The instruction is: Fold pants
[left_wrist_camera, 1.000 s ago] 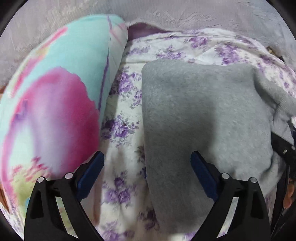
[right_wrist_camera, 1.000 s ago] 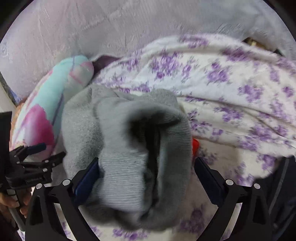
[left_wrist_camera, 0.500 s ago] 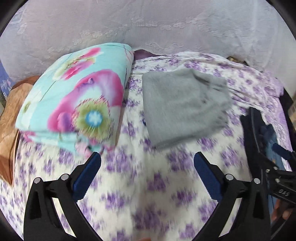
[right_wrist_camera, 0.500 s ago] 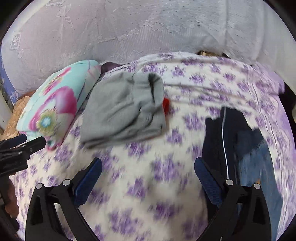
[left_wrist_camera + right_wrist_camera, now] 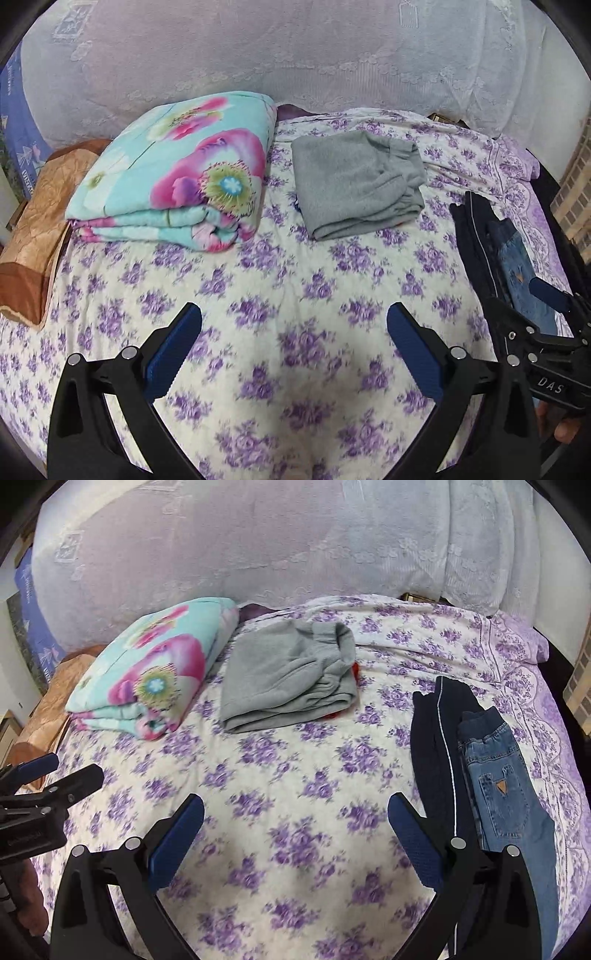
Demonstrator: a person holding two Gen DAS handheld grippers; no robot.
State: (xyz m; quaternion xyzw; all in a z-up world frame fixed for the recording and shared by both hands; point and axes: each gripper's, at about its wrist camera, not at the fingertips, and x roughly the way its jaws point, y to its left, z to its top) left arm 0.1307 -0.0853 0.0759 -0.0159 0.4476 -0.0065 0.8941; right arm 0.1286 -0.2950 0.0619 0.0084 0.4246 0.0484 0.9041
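Both grippers empty, jaws wide apart, hovering over bare bedsheet (image 5: pixel 288 295) w/ purple flowers. Left gripper (image 5: pixel 293 349) and right gripper (image 5: pixel 295 834) side by side, nothing between the pads on either.

Gray pants (image 5: pixel 288 675) already folded into a compact bundle at far side of bed, ahead and slightly left of right gripper; in left wrist view gray pants sit ahead-right. Something red peeks from under their right edge, can't tell what.

Next candidates, judging from layout: dark pants w/ white side stripe (image 5: pixel 439 738) and jeans (image 5: pixel 498 786), lying to the right of right gripper. Jeans overlap the dark pants' right part. Long axis of both runs roughly near-to-far, waistband of jeans at far end, legs toward camera and partly hidden behind right gripper's right finger. Right gripper clearly nearer; left gripper sees them only at its far right, behind the right gripper's body.

So likely move = swing right, pick one pair off the pile and drag to the open middle of bed. Jeans on top, so prob. taken first; grabbing the dark pair first risks dragging jeans along.

Around: folded flowery blanket (image 5: pixel 177 177) left of gray pants, just beside them; brown pillow (image 5: pixel 33 236) at far left; lace curtain (image 5: pixel 295 62) behind bed. None stands in the way.
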